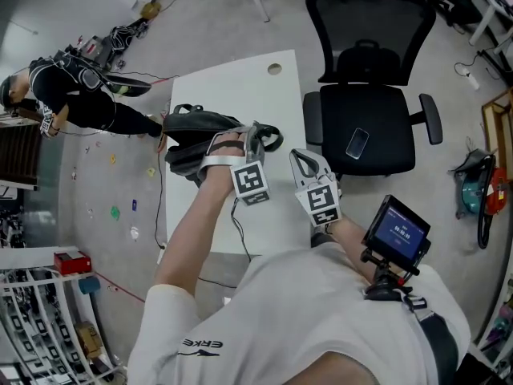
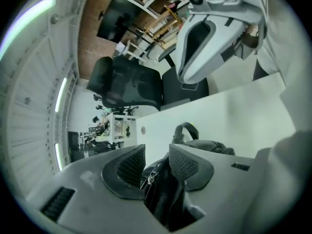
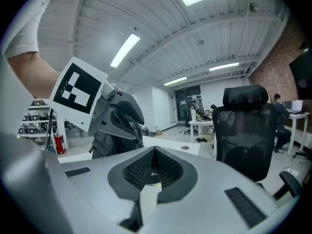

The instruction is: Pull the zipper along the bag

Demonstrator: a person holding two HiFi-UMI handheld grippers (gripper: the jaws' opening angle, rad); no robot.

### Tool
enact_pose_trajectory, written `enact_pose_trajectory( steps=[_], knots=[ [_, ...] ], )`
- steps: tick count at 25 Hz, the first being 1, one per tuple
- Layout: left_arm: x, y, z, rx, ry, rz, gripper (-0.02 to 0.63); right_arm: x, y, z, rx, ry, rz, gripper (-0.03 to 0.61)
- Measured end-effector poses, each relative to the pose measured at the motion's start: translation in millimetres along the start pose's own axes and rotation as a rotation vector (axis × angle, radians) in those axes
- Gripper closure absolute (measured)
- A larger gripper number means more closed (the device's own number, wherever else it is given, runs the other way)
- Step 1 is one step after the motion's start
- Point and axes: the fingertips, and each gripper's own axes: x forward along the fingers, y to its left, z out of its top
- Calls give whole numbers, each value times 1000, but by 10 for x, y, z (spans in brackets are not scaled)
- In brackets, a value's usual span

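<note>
A black bag (image 1: 200,135) lies at the left edge of the white table (image 1: 240,87). My left gripper (image 1: 253,137) is over the bag's right end, by its carry handle (image 1: 271,139). In the left gripper view the left gripper (image 2: 156,151) is open. The bag's dark fabric (image 2: 209,147) and the metal zipper pull (image 2: 148,178) sit in the gap, and the pads (image 2: 130,167) do not press on them. My right gripper (image 1: 301,161) hovers to the right over bare table, apart from the bag. In its own view the right gripper (image 3: 154,153) is shut with nothing in it.
A black office chair (image 1: 369,127) stands past the table's right edge with a phone (image 1: 357,143) on its seat. A person in black (image 1: 72,95) is on the floor at the left. The table has a round cable hole (image 1: 275,69) near its far edge.
</note>
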Motion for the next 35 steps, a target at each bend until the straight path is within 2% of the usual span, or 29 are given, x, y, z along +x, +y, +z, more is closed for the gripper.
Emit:
enact_pose_trajectory(
  steps=[4, 14, 16, 18, 21, 24, 31, 35],
  knots=[
    [210, -26, -61, 69, 100, -103, 483, 39, -144, -24, 17, -1, -7, 583],
    [384, -265, -380, 144, 292, -326, 485, 35, -234, -10, 58, -8, -31, 583],
    [400, -343, -458, 150, 334, -364, 494, 30, -240, -10, 64, -9, -33, 583],
    [404, -392, -509, 148, 361, -381, 531, 29, -247, -14, 67, -8, -35, 583],
    [409, -392, -518, 114, 375, -369, 550, 25, -258, -30, 72, -6, -35, 583],
    [396, -311, -484, 53, 350, -322, 572, 27, -251, -30, 71, -5, -34, 583],
    [238, 0, -257, -79, 187, -98, 594, 24, -207, -72, 59, 2, -20, 583],
    [140, 113, -210, -136, 137, -24, 595, 39, -173, -46, 50, 0, -10, 583]
  ],
)
